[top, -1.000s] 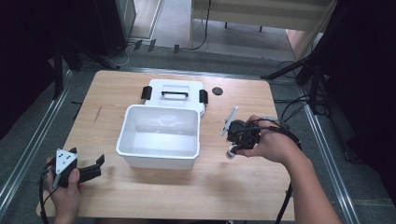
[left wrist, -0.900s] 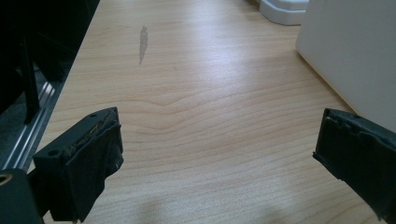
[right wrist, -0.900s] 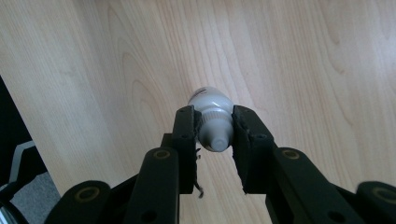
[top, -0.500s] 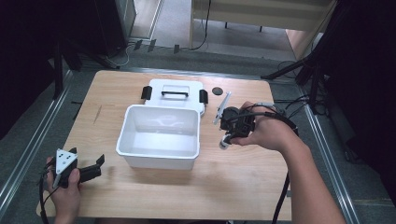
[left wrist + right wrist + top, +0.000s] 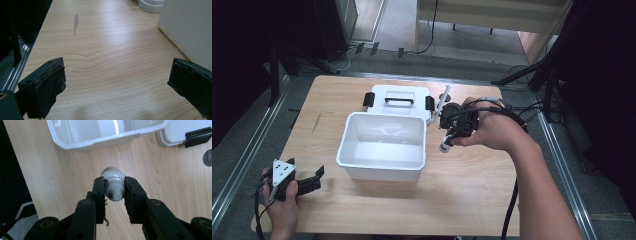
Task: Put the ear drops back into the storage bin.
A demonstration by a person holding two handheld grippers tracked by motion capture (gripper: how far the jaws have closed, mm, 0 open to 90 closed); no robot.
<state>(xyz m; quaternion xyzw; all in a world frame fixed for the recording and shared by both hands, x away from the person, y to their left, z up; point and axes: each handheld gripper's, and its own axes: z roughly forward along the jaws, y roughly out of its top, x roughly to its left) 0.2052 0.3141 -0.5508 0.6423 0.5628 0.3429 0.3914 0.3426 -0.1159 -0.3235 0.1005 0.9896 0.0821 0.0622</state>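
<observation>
My right gripper [image 5: 114, 188] is shut on a small white bottle [image 5: 113, 182], cap end toward the camera, held above the wood table. In the high view that right gripper [image 5: 451, 134] hangs just right of the white open bin [image 5: 382, 167], with the bottle [image 5: 445, 145] sticking out below the hand. The bin [image 5: 82, 141] looks empty inside. Behind it lies the bin's white lid [image 5: 398, 107] with a black handle and black clips. My left gripper [image 5: 314, 179] rests at the table's front left corner; its jaws stand wide apart over bare wood [image 5: 115, 82].
A small dark round disc [image 5: 208, 157] lies on the table near the lid [image 5: 180, 132]. The bin's white wall [image 5: 190, 30] stands right of my left gripper. The table [image 5: 462, 200] drops off to metal rails and dark floor on both sides.
The right hand carried the bottle leftward and toward the bin's right rim, turning the gripper as it went. The left gripper stayed still.
</observation>
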